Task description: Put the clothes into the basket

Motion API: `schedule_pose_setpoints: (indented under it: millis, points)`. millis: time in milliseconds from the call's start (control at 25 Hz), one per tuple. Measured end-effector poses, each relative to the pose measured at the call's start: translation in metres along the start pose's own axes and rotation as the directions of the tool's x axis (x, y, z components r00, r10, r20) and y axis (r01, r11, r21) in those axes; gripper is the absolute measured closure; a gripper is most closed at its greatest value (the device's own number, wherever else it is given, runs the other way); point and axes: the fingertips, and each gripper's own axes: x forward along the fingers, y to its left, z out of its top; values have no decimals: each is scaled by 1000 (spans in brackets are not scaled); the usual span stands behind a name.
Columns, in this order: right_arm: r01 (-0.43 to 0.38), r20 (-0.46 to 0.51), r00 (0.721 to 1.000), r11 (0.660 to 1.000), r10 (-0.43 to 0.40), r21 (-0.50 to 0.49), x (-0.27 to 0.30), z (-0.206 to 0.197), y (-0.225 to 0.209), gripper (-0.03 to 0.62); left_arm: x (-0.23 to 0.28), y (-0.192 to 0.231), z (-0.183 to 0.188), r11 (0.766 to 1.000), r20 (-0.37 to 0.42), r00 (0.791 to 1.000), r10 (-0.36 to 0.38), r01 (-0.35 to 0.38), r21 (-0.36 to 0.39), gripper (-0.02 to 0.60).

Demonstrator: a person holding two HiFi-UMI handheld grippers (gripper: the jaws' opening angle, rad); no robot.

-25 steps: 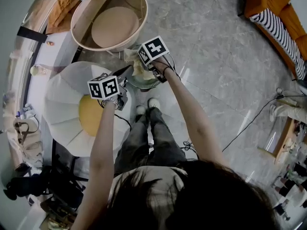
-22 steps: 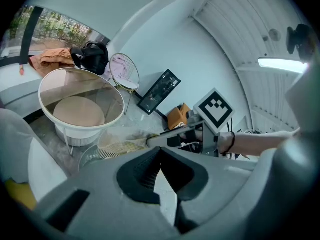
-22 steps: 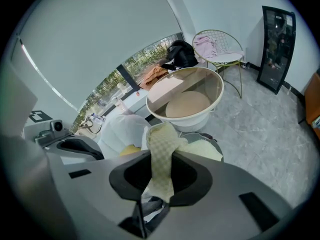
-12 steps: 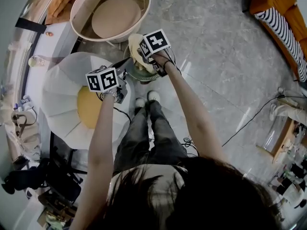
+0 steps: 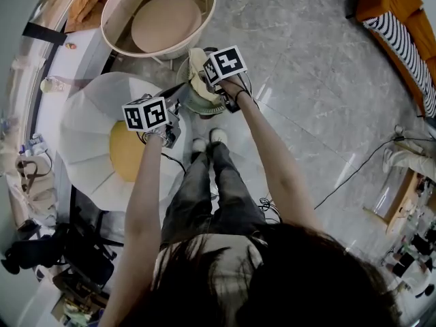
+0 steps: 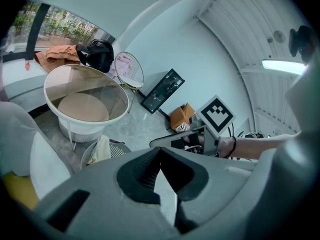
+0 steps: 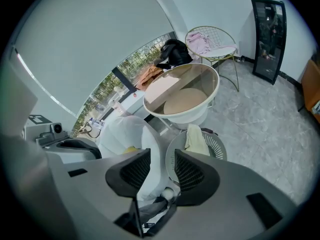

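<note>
On the grey marble floor [image 5: 320, 80], the pale yellow cloth [image 7: 197, 138] drapes into the round slatted grey basket [image 7: 220, 149]; that piece looks delivered. Your right claw [image 7: 157, 171] has just opened and is empty. Your left claw [image 6: 160, 156] is closed on nothing.

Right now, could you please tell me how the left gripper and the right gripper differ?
The left gripper has its jaws together; the right gripper has its jaws apart, having just been opening. The right gripper hangs over the basket, where the pale cloth lies; the left gripper is held off to the basket's side. Both are empty, with nothing between the jaws.
</note>
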Motion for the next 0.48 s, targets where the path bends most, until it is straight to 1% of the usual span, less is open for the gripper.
schedule_pose_setpoints:
  millis: [480]
  points:
    - [10,12,1000,1000,-10,11,-9,-5,1,473,-3,-8,1,1000,14,1000,-2,1,4,571]
